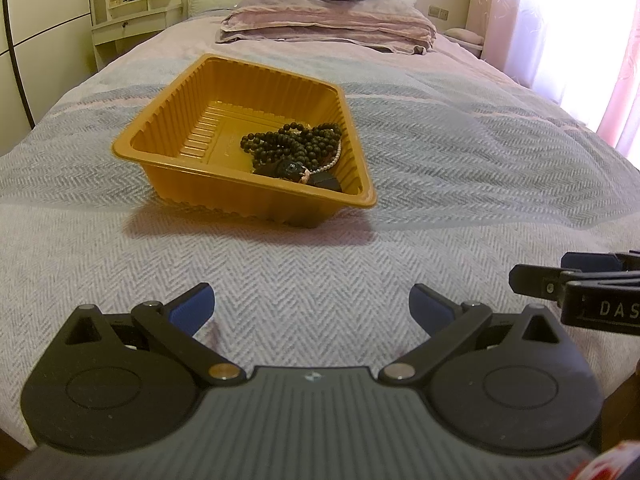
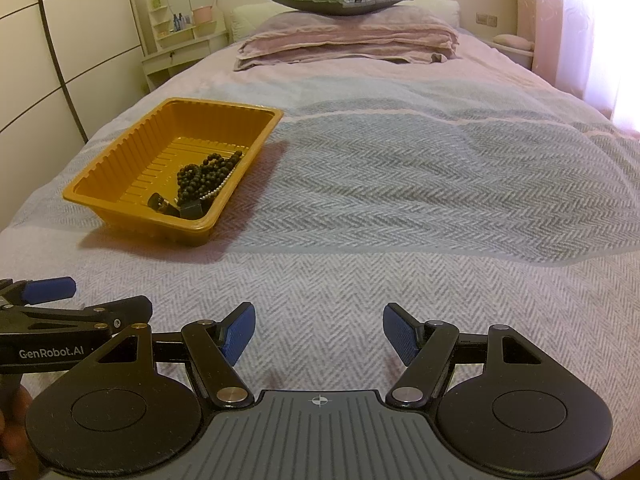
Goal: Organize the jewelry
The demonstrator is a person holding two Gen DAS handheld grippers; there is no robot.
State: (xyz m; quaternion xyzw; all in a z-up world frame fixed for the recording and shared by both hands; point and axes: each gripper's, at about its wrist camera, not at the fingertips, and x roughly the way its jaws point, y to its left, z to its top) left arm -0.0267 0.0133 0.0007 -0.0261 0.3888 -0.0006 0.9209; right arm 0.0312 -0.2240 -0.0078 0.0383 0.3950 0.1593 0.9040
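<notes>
On the bed point(image 1: 420, 168), nothing loose is left on the cover as far as both views show, so I judge the task done or nearly so. One orange tray point(image 1: 160, 132) sits left of centre, well ahead of both tools. All the jewelry is piled in its near-right corner: dark bead strands point(image 1: 296, 142), tangled so I can't count them; one thin pearl strand point(image 1: 332, 162); one or two small dark pieces point(image 2: 176, 208), unclear. Left tool point(image 1: 312, 308) is spread and empty. Right tool point(image 2: 316, 334) is spread and empty too.
</notes>
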